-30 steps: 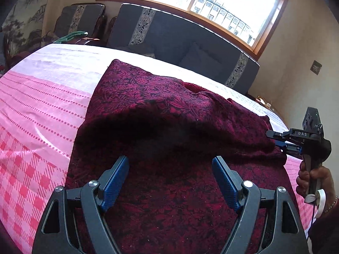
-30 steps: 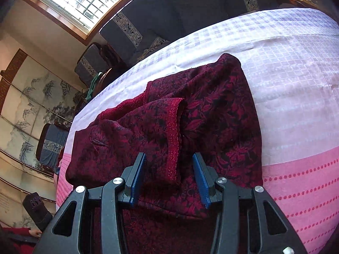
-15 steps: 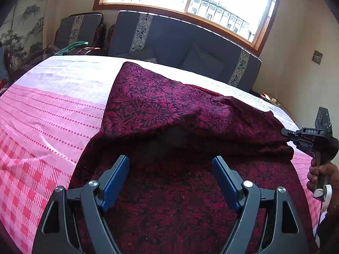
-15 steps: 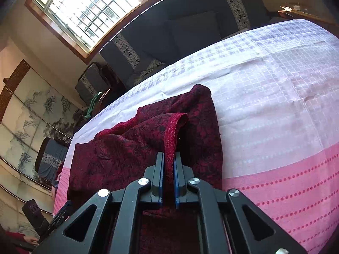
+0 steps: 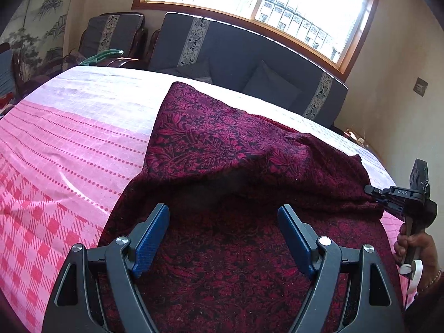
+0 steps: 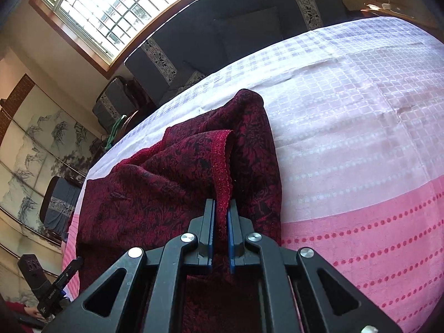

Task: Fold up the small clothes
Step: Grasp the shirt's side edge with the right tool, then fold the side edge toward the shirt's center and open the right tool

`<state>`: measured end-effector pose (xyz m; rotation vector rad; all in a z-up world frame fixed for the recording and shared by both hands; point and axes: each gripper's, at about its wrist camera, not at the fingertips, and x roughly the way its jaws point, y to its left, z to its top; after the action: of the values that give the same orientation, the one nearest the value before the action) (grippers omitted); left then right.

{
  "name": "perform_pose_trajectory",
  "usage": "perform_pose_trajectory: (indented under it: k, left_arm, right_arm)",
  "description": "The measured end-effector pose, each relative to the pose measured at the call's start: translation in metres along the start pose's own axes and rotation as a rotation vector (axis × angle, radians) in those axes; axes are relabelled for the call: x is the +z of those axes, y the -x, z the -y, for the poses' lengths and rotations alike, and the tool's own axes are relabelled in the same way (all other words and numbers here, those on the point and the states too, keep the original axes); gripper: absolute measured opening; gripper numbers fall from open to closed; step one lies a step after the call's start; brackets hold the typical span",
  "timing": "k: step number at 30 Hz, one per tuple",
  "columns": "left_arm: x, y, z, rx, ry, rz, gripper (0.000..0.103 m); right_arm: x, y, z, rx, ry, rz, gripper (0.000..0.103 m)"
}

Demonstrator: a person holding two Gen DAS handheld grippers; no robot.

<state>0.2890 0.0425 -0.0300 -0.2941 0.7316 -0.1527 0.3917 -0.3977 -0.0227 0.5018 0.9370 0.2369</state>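
A dark red floral garment (image 5: 222, 149) lies partly folded on the pink and white bedspread (image 5: 69, 144). My left gripper (image 5: 223, 222) is open and empty, hovering over the garment's near part. My right gripper (image 6: 221, 211) is shut on the garment's red trimmed edge (image 6: 220, 161) and lifts it a little; the garment (image 6: 155, 183) bunches to its left. In the left wrist view the right gripper (image 5: 373, 191) holds the garment's right corner. The left gripper shows at the lower left of the right wrist view (image 6: 75, 266).
A dark blue sofa (image 5: 249, 63) with patterned bands stands behind the bed under a large window (image 5: 258, 2). An armchair (image 5: 113, 36) stands at the back left. Bare bedspread (image 6: 360, 138) stretches to the right of the garment.
My right gripper closed on the garment's trimmed edge and pulled it up and back. The folded layer has shifted. My left gripper stayed open above the cloth.
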Motion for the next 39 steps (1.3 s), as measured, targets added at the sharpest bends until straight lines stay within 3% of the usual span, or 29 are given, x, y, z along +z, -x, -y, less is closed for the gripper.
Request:
perform_pose_trajectory:
  k: [4, 7, 10, 15, 20, 24, 32, 39]
  left_arm:
    - [0.018, 0.007, 0.017, 0.018, -0.087, 0.02, 0.08]
    - [0.037, 0.006, 0.024, 0.017, -0.12, 0.042, 0.08]
    - [0.052, -0.006, 0.03, 0.044, -0.146, 0.057, 0.08]
    - [0.056, -0.042, 0.028, 0.104, -0.146, -0.004, 0.08]
    - [0.047, -0.065, 0.021, 0.143, -0.129, -0.063, 0.08]
    - [0.044, -0.069, 0.024, 0.172, -0.157, -0.059, 0.08]
    - [0.038, -0.068, 0.03, 0.211, -0.193, -0.045, 0.08]
    - [0.036, -0.064, 0.037, 0.244, -0.219, -0.023, 0.08]
  right_arm:
    - [0.002, 0.006, -0.008, -0.029, 0.031, 0.01, 0.01]
    - [0.008, 0.025, -0.016, -0.082, 0.047, 0.084, 0.013]
    - [0.017, 0.033, -0.033, -0.052, 0.083, 0.129, 0.013]
    - [0.024, -0.004, -0.067, -0.075, 0.205, 0.063, 0.013]
    - [0.019, -0.034, -0.06, -0.168, 0.238, -0.012, 0.009]
    - [0.016, -0.033, -0.052, -0.199, 0.246, -0.017, 0.002]
    - [0.009, -0.035, -0.053, -0.222, 0.28, 0.013, 0.002]
    - [0.014, -0.033, -0.047, -0.191, 0.238, 0.003, 0.004]
